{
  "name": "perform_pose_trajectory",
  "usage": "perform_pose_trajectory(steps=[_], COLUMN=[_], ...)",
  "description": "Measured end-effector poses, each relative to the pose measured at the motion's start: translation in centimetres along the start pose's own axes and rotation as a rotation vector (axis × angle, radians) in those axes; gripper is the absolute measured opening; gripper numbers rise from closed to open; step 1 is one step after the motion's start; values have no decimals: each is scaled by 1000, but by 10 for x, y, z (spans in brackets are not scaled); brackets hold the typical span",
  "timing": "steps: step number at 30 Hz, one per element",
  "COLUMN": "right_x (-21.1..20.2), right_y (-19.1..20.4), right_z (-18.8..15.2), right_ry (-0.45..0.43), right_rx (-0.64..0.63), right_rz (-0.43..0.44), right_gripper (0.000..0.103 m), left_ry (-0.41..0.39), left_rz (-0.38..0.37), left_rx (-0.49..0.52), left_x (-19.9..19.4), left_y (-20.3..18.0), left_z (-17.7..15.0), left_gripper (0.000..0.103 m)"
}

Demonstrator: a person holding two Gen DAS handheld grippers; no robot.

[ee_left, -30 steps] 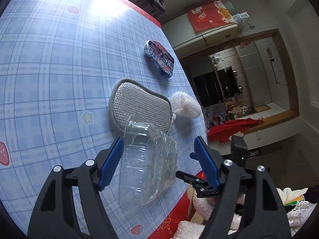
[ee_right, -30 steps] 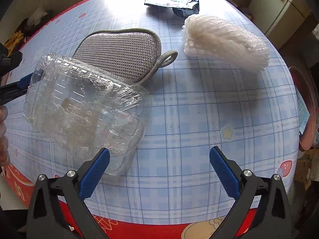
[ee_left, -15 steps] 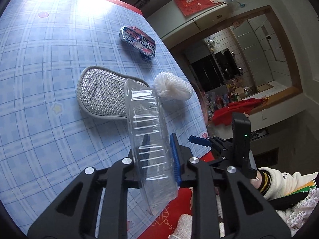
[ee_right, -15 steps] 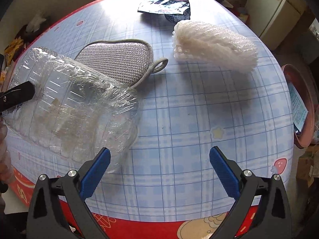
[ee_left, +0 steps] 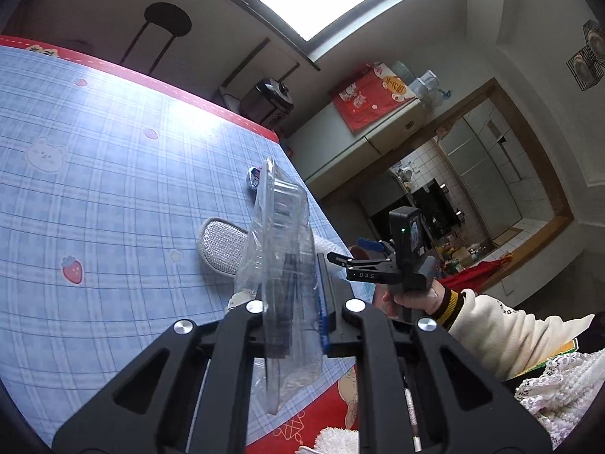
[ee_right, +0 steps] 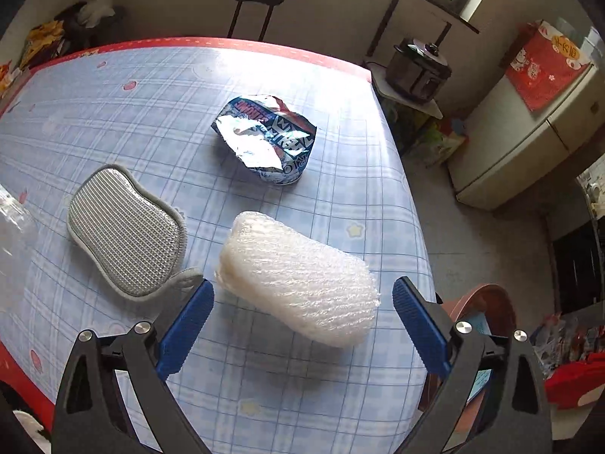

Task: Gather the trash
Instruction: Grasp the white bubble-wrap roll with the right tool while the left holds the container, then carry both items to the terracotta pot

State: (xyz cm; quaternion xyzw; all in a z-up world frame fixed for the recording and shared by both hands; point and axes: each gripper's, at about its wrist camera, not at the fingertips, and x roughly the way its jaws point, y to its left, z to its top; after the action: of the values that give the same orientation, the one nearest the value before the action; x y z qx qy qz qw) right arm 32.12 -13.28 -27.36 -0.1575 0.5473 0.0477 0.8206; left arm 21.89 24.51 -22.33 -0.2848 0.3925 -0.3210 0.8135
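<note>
Checked tablecloth point(ee_right: 113, 121), left tongs point(ee_left: 291, 302) clamping clear container point(ee_left: 280, 234) above edge

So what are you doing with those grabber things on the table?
A person is clearing trash off the table, with a grabber in each hand. The left gripper has just squeezed shut on a clear plastic container and holds it up off the table. The right gripper is open, its jaws just starting to close, hanging over a white foam net sleeve, which it isn't touching yet. A crumpled snack wrapper and a grey scrubbing pad are lying on the table too.
</note>
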Motion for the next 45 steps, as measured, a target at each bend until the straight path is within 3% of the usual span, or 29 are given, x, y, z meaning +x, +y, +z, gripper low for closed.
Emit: perform_pose_trajectory(steps=[4,5,7,8,10,19,24,30,36,45], right_x=[23,24,20,15,3,-69,-93,-110,-126,-103], right_y=[3,1,-2,-5,-11,-63,-93,-151,-228,-324], right_z=[-5,-8,-11,-13,-16,-64,-108,-167,-224,-269], right_ry=[77,82,54,34,-10,-246,-313,-355,-391,-342], right_rx=[-73,-66,-30,-12,32,325,425,530,657,853], right_rz=[-8,8,41,60,94,243,292,260,166,102], right_gripper=[66,54,42,29,21,18,18,18,18,18], left_ry=[-82,-98,-126,-139,-160,-190,-173,-127,-98,-75], left_rz=[78,99,140,156,180,185,147,115,76,88], left_rx=[-16,-17,-17,-16,-15,70,135,181,227,254], left_x=[-39,-48,-61,-65,-69,-37,-6,41,83,116], left_y=[-1,-2,-6,-9,-17,-86,-135,-185,-229,-268], left_z=[-2,-2,-5,-6,-7,2,8,8,0,-14], left_gripper=[14,14,14,14,14,14,14,14,14,14])
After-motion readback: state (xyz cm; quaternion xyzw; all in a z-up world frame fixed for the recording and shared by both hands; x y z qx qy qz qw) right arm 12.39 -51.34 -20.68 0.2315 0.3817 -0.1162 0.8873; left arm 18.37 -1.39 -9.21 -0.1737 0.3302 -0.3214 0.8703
